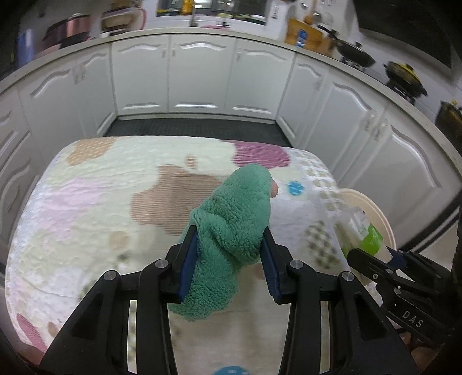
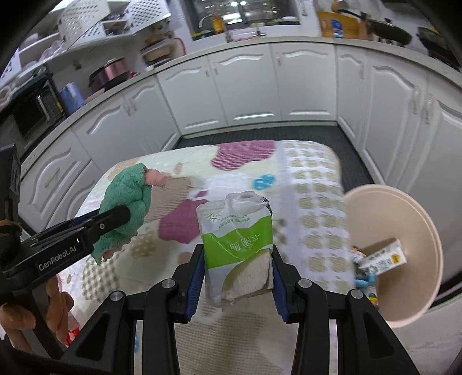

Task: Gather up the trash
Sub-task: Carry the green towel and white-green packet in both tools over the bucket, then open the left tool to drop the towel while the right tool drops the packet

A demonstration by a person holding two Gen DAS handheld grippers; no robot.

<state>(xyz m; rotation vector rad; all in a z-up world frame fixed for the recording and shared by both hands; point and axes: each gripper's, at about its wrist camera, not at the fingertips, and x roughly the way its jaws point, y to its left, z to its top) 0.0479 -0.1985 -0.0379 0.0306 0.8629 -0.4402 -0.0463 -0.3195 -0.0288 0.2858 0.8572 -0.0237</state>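
Ahead of you lies a table draped in a quilted cloth (image 1: 121, 202) patterned with pink, brown and purple patches and blue dots; beyond it a dark floor mat (image 1: 196, 128) runs to the white cabinets (image 1: 202, 75) that wrap around the kitchen; on the counter to your right you have a black wok (image 1: 356, 53) and a yellow-lidded pot (image 1: 404, 76); to your left, a pink pot (image 2: 108, 75), a blue roll (image 2: 70, 96) and a microwave (image 2: 37, 111); perforated white racks (image 2: 95, 16) stand above.

Fluffy cloth, crinkly plastic

A fuzzy green cloth (image 1: 234, 225) is looking matt; the tissue pack (image 2: 236, 245) is showing glossy film; the bench cover (image 1: 101, 202) is looking quilted.
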